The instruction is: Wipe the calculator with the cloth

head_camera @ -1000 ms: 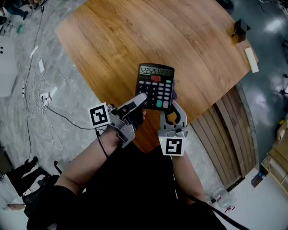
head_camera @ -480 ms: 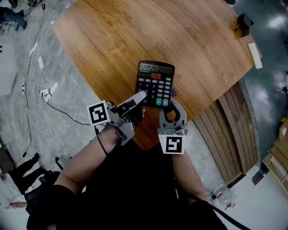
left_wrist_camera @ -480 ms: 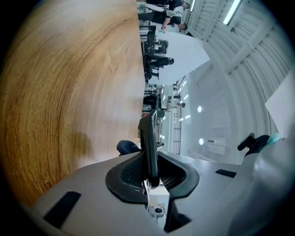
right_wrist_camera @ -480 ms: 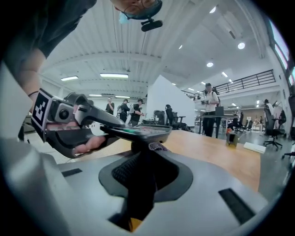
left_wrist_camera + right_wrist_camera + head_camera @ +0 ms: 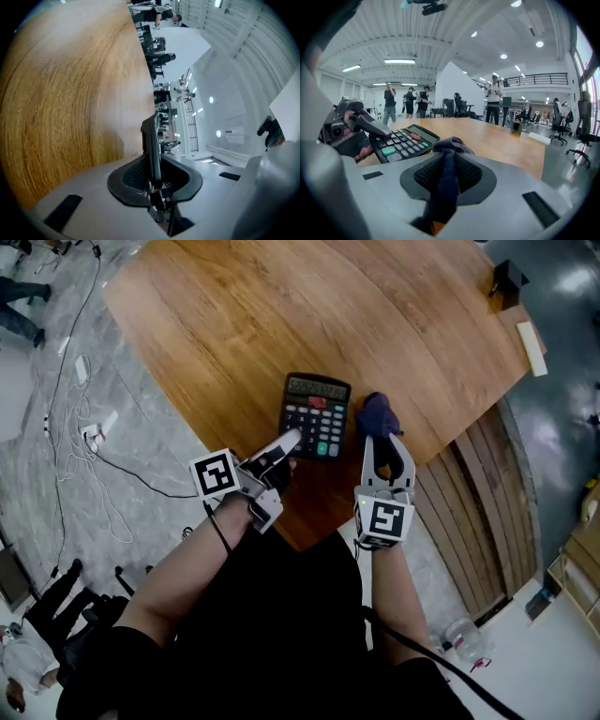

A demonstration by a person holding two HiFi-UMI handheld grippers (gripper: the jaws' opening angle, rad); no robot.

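Right tongs (image 5: 384, 442), gripping the cloth (image 5: 376, 412), have swung off the calculator (image 5: 315, 415) that left tongs (image 5: 286, 442) pinch over wooden table (image 5: 375, 315)

Counter (image 5: 328, 315): its near corner lies just before the person.
Calculator (image 5: 315, 414): over the counter near that corner, keys up.
Left gripper (image 5: 292, 439): at the calculator's near left corner, clamped on its edge.
Cloth (image 5: 377, 411): just right of the calculator, pinched in the right gripper (image 5: 380, 433).
Block (image 5: 531, 341): on the counter's far right edge, well apart from the calculator.
Small object (image 5: 509, 279): beyond the block, at the same edge.
Cables (image 5: 89, 442): on the floor, left of the counter.
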